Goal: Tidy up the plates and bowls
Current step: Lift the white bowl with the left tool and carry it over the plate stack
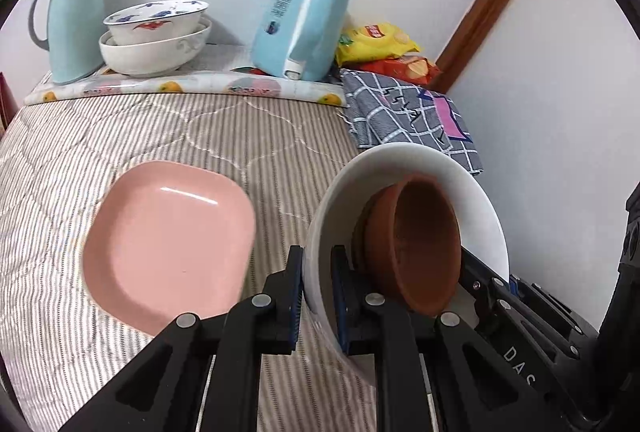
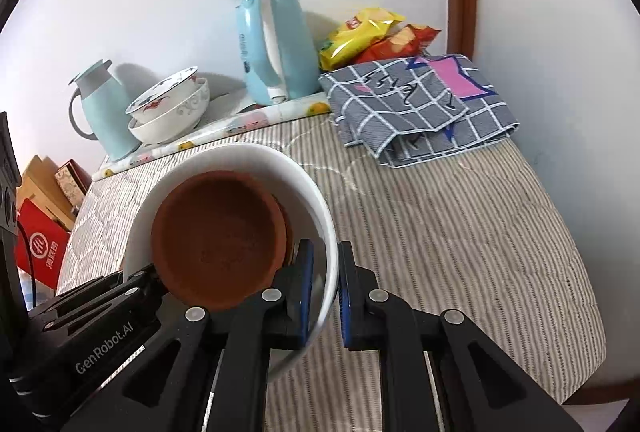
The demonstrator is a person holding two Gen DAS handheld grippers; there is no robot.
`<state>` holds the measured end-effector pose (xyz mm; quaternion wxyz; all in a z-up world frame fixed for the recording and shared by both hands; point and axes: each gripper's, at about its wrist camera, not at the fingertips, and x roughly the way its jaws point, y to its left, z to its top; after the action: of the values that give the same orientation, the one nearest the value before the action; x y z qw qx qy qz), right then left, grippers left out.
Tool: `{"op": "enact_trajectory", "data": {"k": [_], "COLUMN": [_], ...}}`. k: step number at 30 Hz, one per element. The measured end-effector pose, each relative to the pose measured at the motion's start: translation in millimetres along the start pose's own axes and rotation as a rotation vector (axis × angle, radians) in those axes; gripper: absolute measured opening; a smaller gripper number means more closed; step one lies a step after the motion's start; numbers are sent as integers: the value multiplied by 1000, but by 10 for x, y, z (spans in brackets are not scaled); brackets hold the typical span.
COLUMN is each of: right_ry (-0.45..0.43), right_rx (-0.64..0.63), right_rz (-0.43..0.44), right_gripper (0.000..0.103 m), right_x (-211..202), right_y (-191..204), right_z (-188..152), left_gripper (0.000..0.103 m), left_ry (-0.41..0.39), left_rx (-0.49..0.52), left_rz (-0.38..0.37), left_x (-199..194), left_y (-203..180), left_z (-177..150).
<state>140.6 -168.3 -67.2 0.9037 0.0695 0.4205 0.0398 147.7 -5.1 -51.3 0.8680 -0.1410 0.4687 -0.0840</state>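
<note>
Bowls and plates, progress check. Largest piece in play: round white ceramic bowl (image 2: 320, 199), lifted clear of the striped quilted cover (image 2: 460, 232), carried between both grippers. Left gripper (image 1: 316, 296) is clamped on its left rim, right gripper (image 2: 324, 292) on the opposite rim; each pair of jaws pinches the wall with one pad inside and one outside. Nested inside, tilted against the wall: two round terracotta-brown bowls (image 2: 216, 236), one inside the other, so that part of the sorting looks done.

Square pink plastic plate (image 1: 168, 240) lies alone on the cover, just beside the carried stack, not yet grouped.

At the back, on the fruit-print mat (image 1: 192, 85): painted white porcelain bowl (image 1: 156, 19) sits inside a plain white bowl (image 1: 156, 53), already stacked.

Judgement: roughly midway. Remaining: set down carried stack, place pink plate.
</note>
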Motion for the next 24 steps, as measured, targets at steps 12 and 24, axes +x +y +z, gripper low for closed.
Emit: {"op": "enact_trajectory", "data": {"k": [12,24], "right_ry": [-4,7], "right_rx": [-43,-65], "right_rz": [12,20], "right_gripper": [11,11], "right_x": [63,161], "right_y": [435,769], "right_z": [55,75], "left_gripper": [14,14], "left_ry": [-22,-22], "left_rx": [-30,-53], "left_rz": [6,16], "left_x": [-98,-141], "left_y": [393,725], "left_z": [100,155]}}
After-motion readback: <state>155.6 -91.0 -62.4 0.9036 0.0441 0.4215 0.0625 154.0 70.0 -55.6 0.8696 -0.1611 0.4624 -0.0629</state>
